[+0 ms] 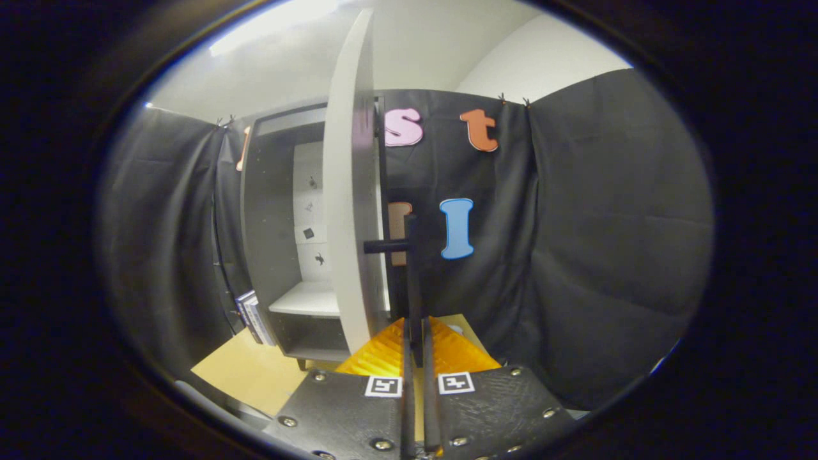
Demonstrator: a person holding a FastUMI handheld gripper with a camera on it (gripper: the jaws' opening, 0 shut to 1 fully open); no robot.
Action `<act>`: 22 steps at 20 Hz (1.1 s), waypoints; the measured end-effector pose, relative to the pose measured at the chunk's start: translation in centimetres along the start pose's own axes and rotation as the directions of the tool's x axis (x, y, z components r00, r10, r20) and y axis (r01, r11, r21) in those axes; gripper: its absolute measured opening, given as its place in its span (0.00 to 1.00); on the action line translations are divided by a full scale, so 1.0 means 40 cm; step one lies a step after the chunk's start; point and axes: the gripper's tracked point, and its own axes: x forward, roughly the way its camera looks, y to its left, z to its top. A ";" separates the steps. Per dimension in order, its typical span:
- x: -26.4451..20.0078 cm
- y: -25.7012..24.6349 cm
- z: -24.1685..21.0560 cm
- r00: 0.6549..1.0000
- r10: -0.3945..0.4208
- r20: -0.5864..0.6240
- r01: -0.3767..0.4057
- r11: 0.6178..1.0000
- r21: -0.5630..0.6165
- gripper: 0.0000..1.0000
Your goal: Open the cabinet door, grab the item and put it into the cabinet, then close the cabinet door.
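Observation:
The cabinet (pixel 268 211) is dark grey and stands on the table against the booth wall. Its white door (pixel 348 191) is swung out towards me and shows nearly edge-on. Inside I see a white shelf (pixel 307 297) and a pale back panel with small dark marks. A black handle (pixel 412 275), an upright bar on a short post, sticks out of the door's right face. My gripper (pixel 415 335) is shut on the lower end of that bar, which runs down between the two fingers (pixel 383 351).
A few thin books or booklets (pixel 252 316) lean against the cabinet's left side. The wooden table top (pixel 246 374) shows in front of the cabinet's left part. Black cloth walls close in on the left, behind and to the right.

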 end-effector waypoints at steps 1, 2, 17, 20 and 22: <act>-0.018 -0.003 -0.001 1.000 -0.004 0.005 0.004 1.000 0.003 0.06; -0.048 -0.004 0.000 1.000 -0.003 0.013 0.002 1.000 0.008 0.06; -0.121 0.299 -0.020 0.995 0.077 0.057 -0.079 0.997 0.027 0.57; -0.096 0.399 -0.072 0.994 0.106 0.033 -0.107 0.994 0.013 0.85; -0.068 0.454 -0.113 0.991 0.130 -0.004 -0.130 0.991 0.023 0.86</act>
